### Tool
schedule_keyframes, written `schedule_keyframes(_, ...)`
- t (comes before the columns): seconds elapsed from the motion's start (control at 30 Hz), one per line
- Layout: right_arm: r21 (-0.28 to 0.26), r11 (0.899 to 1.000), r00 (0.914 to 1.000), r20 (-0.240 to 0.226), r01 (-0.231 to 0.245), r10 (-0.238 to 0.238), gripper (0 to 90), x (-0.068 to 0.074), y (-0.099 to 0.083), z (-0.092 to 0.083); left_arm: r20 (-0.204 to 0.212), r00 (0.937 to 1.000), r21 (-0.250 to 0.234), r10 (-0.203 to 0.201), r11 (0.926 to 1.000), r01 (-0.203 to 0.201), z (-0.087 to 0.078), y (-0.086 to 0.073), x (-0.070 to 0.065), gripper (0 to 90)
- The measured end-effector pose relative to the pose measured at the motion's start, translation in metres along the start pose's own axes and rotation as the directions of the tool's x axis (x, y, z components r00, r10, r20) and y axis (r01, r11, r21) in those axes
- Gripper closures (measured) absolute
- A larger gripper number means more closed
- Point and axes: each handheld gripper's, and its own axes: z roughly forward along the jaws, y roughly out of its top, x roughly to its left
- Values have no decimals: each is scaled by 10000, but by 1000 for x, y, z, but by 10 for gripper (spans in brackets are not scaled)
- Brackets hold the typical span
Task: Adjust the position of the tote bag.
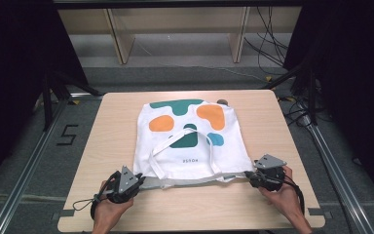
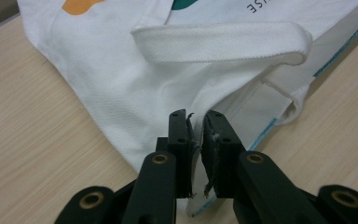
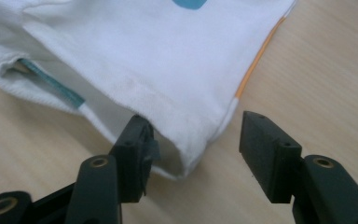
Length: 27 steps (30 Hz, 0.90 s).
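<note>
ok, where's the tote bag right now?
The tote bag lies flat mid-table in the high view, opening toward the person. The left gripper is clamped on its near-left corner; the right gripper is open around its near-right corner.

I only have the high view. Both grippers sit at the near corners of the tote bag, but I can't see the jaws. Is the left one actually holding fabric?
Observer: Yes. In the left gripper view the left gripper has its jaws pressed together on the white hem of the tote bag.
Operator: And the right one?
Observer: The right gripper is open; one jaw sits inside the bag's mouth, the other outside over bare table, the corner between them.
Operator: Any edge detail there to aim by?
Observer: An orange seam runs down the bag's side to that corner.
</note>
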Motion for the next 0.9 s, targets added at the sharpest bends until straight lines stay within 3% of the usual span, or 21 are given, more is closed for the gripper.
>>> schedule_keyframes(0.03, -34, 10000, 9997, 249, 9, -8, 472, 1, 2, 2, 39, 9989, -116, 471, 9988, -471, 1, 1, 3, 811)
schedule_keyframes(0.07, 51, 9999, 9993, 368, 100, -101, 472, 2, 4, 4, 88, 9998, 63, -152, 9999, 151, 0, -1, 0, 809)
schedule_keyframes(0.1, 194, 9998, 9989, 456, 99, -108, 472, 3, 7, 7, 128, 9999, 215, 15, 9998, -17, 0, -1, 1, 805)
schedule_keyframes(0.13, 168, 9993, 9981, 521, 324, -332, 479, 2, 9, 10, 52, 9982, 39, 596, 9982, -596, 1, 1, 5, 802)
schedule_keyframes(0.17, 184, 9995, 9980, 577, 249, -259, 499, 3, 10, 13, 56, 9996, 31, 271, 9996, -271, 2, -1, 3, 792)
schedule_keyframes(0.23, 231, 9992, 9982, 498, 331, -343, 587, 3, 14, 18, 65, 9984, 74, 557, 9984, -558, 2, -1, 6, 775)
schedule_keyframes(0.3, 188, 9990, 9979, 492, 415, -424, 674, 0, 16, 21, 152, 9994, 174, 322, 9993, -325, 2, -2, 6, 745)
schedule_keyframes(0.33, 242, 9992, 9982, 500, 315, -327, 691, 0, 16, 20, 168, 9985, 201, 512, 9985, -515, 2, -2, 8, 730)
schedule_keyframes(0.37, 112, 9997, 9990, 380, 222, -226, 726, -2, 16, 21, 244, 9987, 183, 441, 9988, -445, 2, -3, 8, 698)
schedule_keyframes(0.4, 25, 9999, 9994, 296, 170, -171, 734, -3, 16, 19, 281, 9996, -13, -91, 10000, 92, 2, -4, 6, 670)
schedule_keyframes(0.43, -11, 10000, 9997, 217, 77, -77, 755, -3, 16, 17, 249, 9994, 12, 256, 9997, -257, 1, -4, 8, 635)
schedule_keyframes(0.53, -244, 9997, 9999, 163, -23, 27, 769, -4, 17, 12, 115, 9991, 471, 417, 9980, -422, 0, -7, 9, 500)
schedule_keyframes(0.6, -313, 9995, 9999, 141, 64, -60, 771, -5, 17, 10, -151, 9998, 660, -85, 9978, 95, 1, -10, 8, 448)
schedule_keyframes(0.63, -407, 9990, 9998, 129, 160, -155, 771, -5, 17, 9, -173, 9997, 912, 176, 9957, -159, 0, -10, 11, 432)
schedule_keyframes(0.7, -412, 9988, 9997, 66, 247, -245, 772, -4, 17, 6, -248, 9997, 924, -28, 9957, 51, 2, -12, 12, 429)
schedule_keyframes(0.73, -490, 9986, 9998, 108, 191, -186, 771, -3, 17, 4, -419, 9989, 947, 229, 9953, -188, 4, -11, 14, 424)
schedule_keyframes(0.77, -470, 9986, 9997, 27, 238, -237, 771, -2, 16, 1, -461, 9989, 960, 44, 9954, 1, 5, -11, 12, 425)
schedule_keyframes(0.8, -490, 9982, 9994, -21, 337, -339, 771, 0, 15, -1, -449, 9984, 992, 345, 9946, -299, 8, -9, 13, 427)
schedule_keyframes(0.87, -445, 9985, 9993, -143, 327, -333, 770, 5, 13, -7, -433, 9990, 980, 138, 9951, -95, 13, -7, 11, 429)
schedule_keyframes(0.9, -469, 9982, 9991, -154, 380, -387, 770, 7, 12, -9, -370, 9988, 1005, 309, 9946, -270, 16, -5, 12, 432)
